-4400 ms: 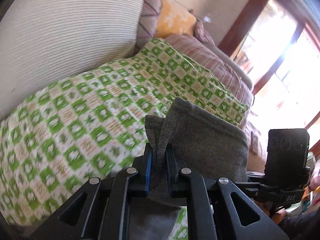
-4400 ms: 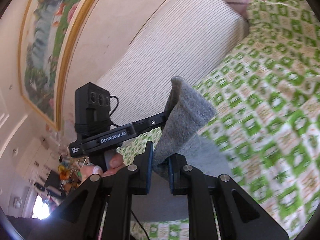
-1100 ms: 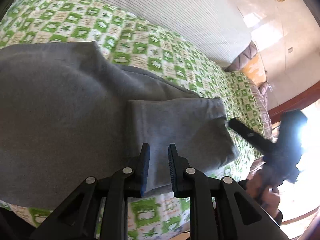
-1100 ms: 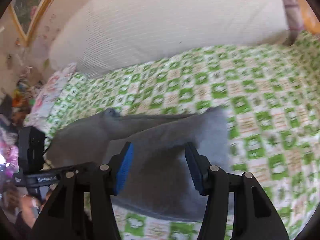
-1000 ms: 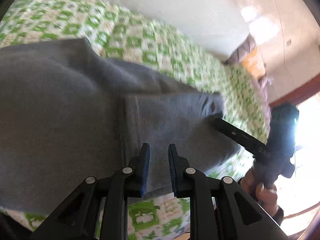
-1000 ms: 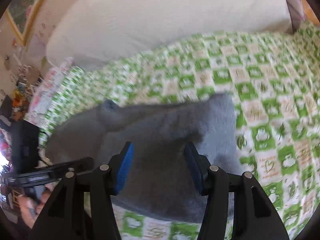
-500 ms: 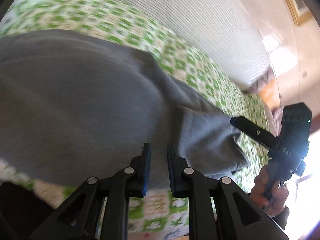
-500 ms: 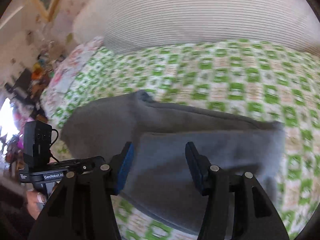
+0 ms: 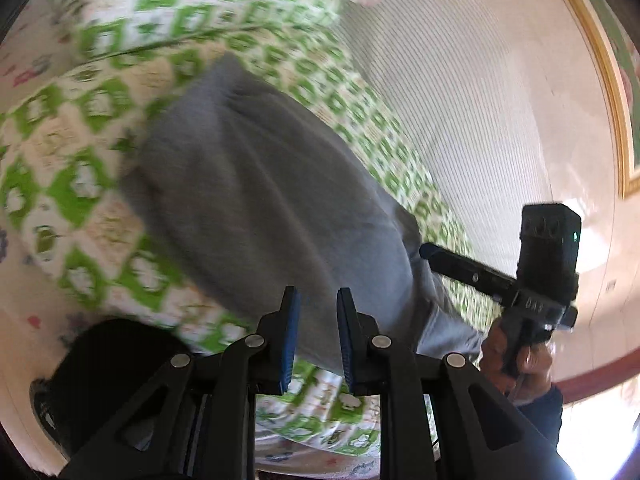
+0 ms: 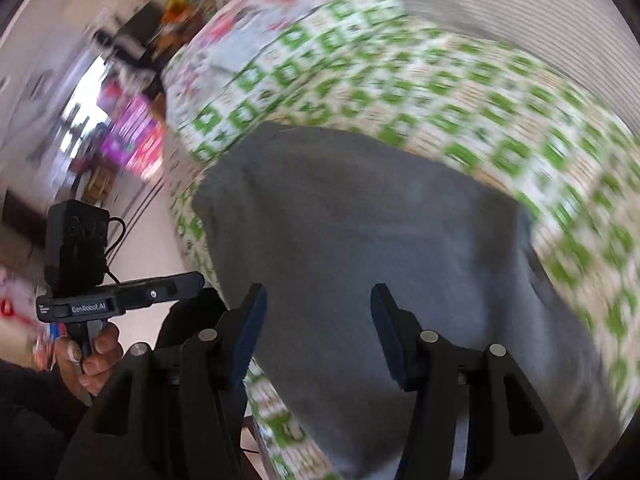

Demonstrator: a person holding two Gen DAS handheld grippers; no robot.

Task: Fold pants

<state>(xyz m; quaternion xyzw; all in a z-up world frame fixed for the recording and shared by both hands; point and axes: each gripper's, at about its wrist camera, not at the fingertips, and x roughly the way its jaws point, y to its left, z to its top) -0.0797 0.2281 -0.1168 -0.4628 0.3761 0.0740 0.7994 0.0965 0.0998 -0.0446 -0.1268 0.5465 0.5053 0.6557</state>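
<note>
The grey pants (image 9: 260, 184) lie flat on a green-and-white checked bed cover (image 9: 80, 184); they also fill the middle of the right wrist view (image 10: 380, 240). My left gripper (image 9: 314, 308) hangs over the near edge of the pants with its jaws a narrow gap apart and nothing between them. My right gripper (image 10: 318, 316) is wide open and empty above the pants. The right gripper shows in the left wrist view (image 9: 432, 254) at the pants' right end. The left gripper shows in the right wrist view (image 10: 192, 282) beside the pants' left edge.
A large striped white cushion (image 9: 480, 100) backs the bed cover. A flowered pillow (image 10: 248, 28) lies at the far end. A dark round object (image 9: 108, 372) sits below the bed edge. A cluttered room (image 10: 100, 100) lies beyond the bed's left side.
Both grippers have let go of the pants, which now lie folded on the cover. Both views have swung left along the pants toward the wider end.
</note>
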